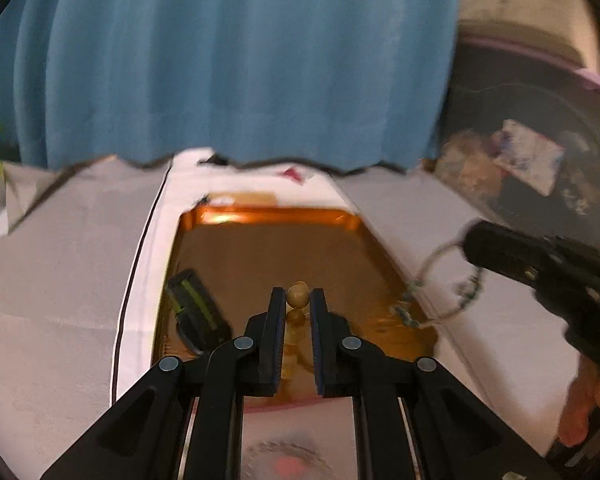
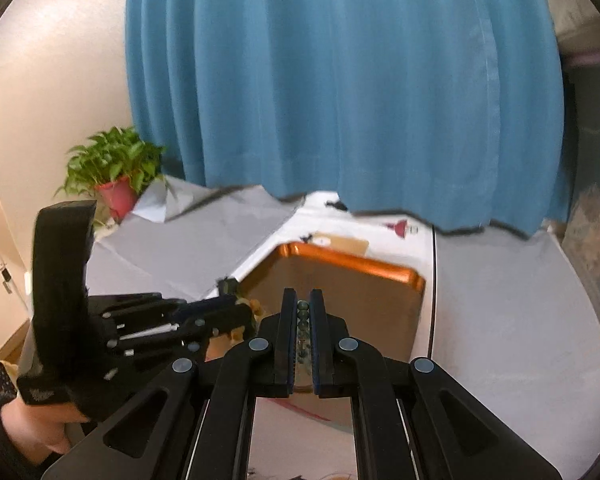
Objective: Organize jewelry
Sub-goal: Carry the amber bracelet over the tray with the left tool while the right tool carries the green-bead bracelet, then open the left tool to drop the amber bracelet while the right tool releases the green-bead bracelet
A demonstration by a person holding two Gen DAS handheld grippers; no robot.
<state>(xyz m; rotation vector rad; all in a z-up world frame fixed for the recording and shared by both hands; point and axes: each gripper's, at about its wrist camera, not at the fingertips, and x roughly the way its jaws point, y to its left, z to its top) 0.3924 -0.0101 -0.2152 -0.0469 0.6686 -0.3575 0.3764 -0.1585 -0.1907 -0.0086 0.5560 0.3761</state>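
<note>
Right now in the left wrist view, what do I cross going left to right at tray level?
Grey table cover → white cloth → black-and-green object in the copper tray → left gripper shut on a tan bead string → green bead bracelet hanging from the right gripper.

We see a strand of amber-yellow beads [image 1: 298, 296] hanging above the copper tray [image 1: 260, 252], pinched near its near end. A second loop of small grey-green beads [image 1: 440, 280] dangles over the tray's right rim, its lower end trailing onto the tray.
</note>
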